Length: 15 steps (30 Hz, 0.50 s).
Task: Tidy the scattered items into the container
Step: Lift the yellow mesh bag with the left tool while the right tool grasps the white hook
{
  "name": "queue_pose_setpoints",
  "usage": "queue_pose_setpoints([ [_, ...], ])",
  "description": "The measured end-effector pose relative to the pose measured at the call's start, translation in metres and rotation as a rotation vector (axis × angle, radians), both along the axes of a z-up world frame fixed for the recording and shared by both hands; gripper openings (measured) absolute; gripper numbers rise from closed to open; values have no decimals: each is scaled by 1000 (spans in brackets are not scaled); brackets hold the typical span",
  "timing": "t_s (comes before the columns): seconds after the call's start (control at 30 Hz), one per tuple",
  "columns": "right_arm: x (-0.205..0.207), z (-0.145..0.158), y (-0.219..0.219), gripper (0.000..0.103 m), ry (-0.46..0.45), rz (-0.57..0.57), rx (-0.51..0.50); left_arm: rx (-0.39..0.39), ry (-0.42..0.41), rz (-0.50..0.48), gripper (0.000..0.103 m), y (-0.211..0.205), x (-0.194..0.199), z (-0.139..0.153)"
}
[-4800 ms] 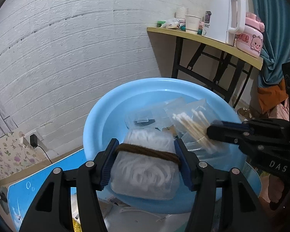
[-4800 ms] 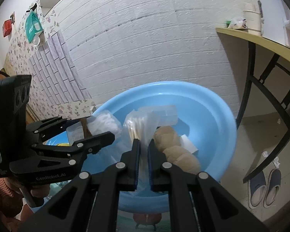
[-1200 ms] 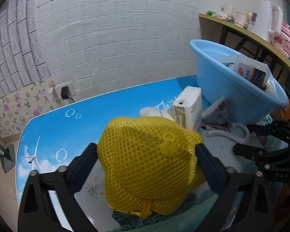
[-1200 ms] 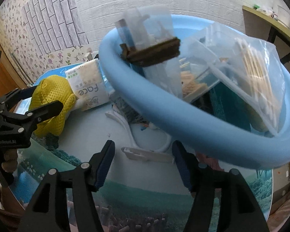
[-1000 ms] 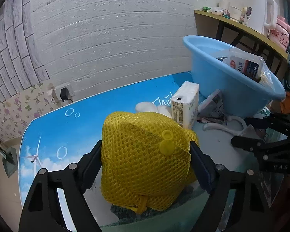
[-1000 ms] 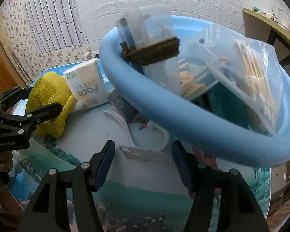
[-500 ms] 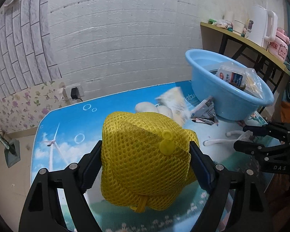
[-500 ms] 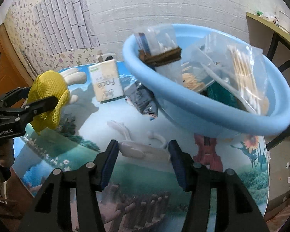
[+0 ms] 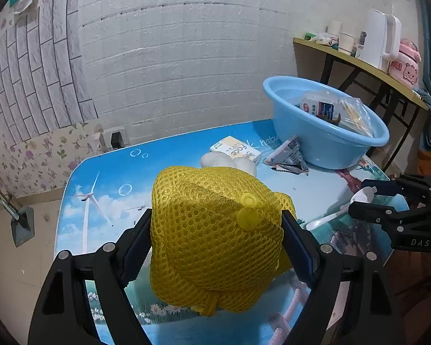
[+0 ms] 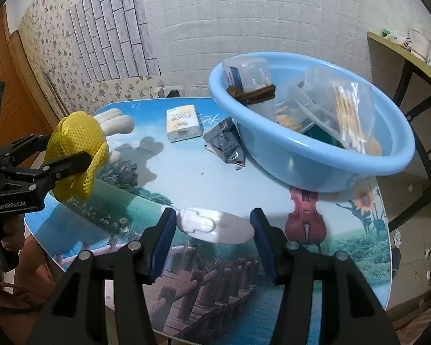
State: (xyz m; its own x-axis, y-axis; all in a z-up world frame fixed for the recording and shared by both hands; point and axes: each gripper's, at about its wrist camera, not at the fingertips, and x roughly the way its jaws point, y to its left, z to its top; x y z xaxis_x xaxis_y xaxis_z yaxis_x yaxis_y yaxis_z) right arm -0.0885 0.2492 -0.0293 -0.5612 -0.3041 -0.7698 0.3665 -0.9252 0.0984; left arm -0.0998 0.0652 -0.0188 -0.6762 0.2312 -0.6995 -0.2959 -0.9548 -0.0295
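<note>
The left gripper (image 9: pixel 217 247) is clamped on a yellow mesh pouch (image 9: pixel 215 238), its blue-padded jaws pressing the bulging sides so the pouch hangs clear above the table (image 9: pixel 106 189); in the right wrist view the same gripper (image 10: pixel 69 151) shows at the left edge with the pouch (image 10: pixel 76 141) lifted off the surface and a hand (image 10: pixel 3 238) wrapped round its grip. The right gripper (image 10: pixel 214 230) is closed on a white plastic hanger-like piece (image 10: pixel 215 225), the jaws bearing on its two ends, and the piece is raised above the printed tabletop (image 10: pixel 186 178); from the left wrist view this gripper (image 9: pixel 367 198) sits at the right edge with the white piece (image 9: pixel 330 215) trailing from it. Just beyond the pouch lie white cotton pads (image 9: pixel 230 161), and next to them a small tissue pack (image 9: pixel 235 151) printed with the word "face". A crumpled dark foil wrapper (image 10: pixel 225 141) rests against the foot of the blue basin (image 10: pixel 324 161). The basin stands at the far right part of the table and already holds a clear box bound with a brown band (image 10: pixel 248 83), a bag of cotton swabs (image 10: pixel 350 115) and other clear packets leaning against its wall. Behind it a side shelf (image 9: pixel 359 60) carries a white kettle (image 9: pixel 379 37) and a pink container (image 9: pixel 405 66).
</note>
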Motion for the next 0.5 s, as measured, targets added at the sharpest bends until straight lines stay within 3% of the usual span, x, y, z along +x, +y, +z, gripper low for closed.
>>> queue_pose_setpoints([
  [0.5,15,24,2,52,46,22,-38,11,36,14,83,-2,15,22],
])
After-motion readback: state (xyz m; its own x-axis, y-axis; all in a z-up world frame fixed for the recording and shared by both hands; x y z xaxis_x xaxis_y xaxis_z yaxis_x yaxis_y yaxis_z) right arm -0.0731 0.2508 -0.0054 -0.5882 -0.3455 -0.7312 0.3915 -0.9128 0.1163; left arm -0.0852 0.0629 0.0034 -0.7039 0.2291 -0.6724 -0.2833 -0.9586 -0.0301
